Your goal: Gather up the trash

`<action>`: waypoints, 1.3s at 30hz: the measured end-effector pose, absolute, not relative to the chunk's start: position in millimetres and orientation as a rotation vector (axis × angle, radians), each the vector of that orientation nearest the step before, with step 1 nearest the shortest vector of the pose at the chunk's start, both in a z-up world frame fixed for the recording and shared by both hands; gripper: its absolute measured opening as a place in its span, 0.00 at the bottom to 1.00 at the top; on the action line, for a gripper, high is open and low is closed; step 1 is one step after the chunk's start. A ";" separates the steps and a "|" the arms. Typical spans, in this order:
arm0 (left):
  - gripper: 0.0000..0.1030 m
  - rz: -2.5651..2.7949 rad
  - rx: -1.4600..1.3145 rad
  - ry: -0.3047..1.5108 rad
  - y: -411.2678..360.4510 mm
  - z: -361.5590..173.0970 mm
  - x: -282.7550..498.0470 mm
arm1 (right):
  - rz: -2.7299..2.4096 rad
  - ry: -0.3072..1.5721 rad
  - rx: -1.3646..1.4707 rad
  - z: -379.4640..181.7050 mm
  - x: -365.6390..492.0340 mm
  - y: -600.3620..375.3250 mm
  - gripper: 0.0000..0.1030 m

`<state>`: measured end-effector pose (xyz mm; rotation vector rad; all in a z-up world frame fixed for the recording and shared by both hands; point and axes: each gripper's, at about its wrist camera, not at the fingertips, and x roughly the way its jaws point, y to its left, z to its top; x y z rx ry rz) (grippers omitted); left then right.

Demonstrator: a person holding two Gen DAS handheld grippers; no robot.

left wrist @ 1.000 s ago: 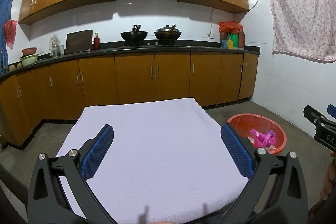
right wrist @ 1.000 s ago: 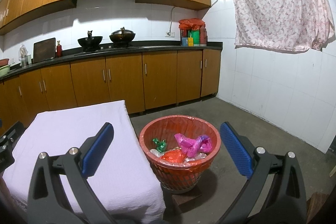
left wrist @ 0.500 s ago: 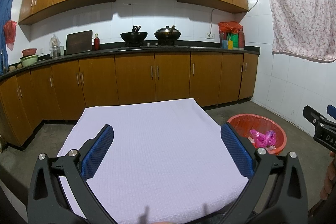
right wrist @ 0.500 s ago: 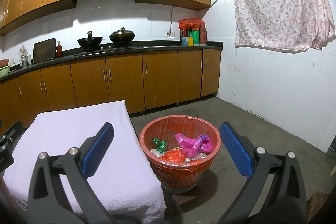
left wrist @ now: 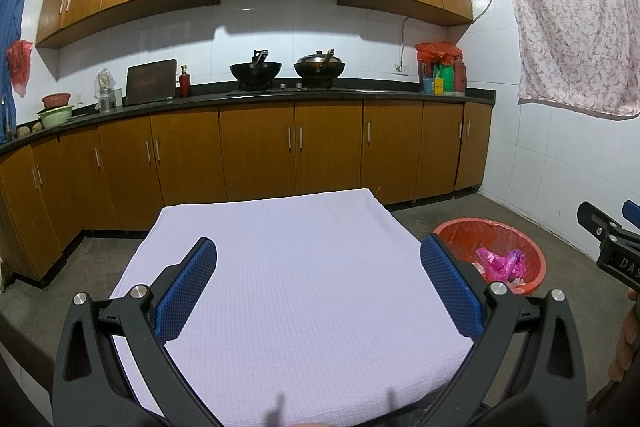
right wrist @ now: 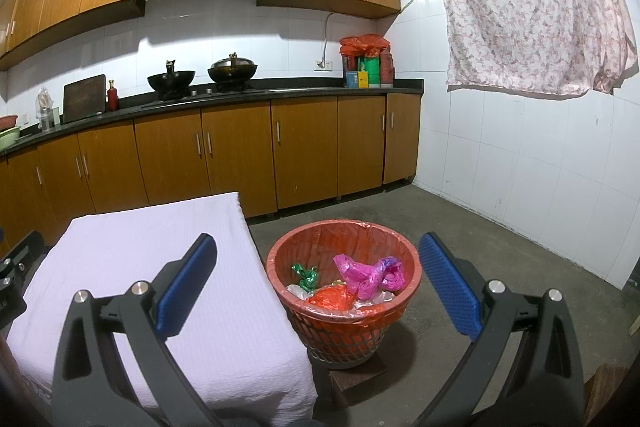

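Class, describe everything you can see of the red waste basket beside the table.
The red waste basket is round, widening upward, with latticed plastic walls and a red liner folded over its rim. It stands upright on a dark block on the concrete floor, right of the cloth-covered table. Inside lie crumpled pink, orange, green and white bags. Neither gripper touches it.

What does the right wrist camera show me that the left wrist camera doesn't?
Only the right wrist: the green bag and orange bag in the bin, and the bin's mesh wall.
Only the left wrist: the whole cloth-covered table with nothing on it, and the hanging red bag.
Both: the red bin, the pink bag, and an open, empty gripper, left gripper and right gripper.
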<state>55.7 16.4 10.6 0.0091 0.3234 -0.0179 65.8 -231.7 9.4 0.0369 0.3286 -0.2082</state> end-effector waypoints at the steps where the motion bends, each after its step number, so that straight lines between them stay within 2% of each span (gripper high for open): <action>1: 0.98 -0.018 0.009 0.324 16.7 10.5 55.8 | -0.209 0.329 0.036 9.1 65.8 -231.4 0.96; 39: 0.98 -0.019 0.011 0.325 15.9 11.7 54.3 | -0.209 0.328 0.046 6.7 67.6 -225.5 0.96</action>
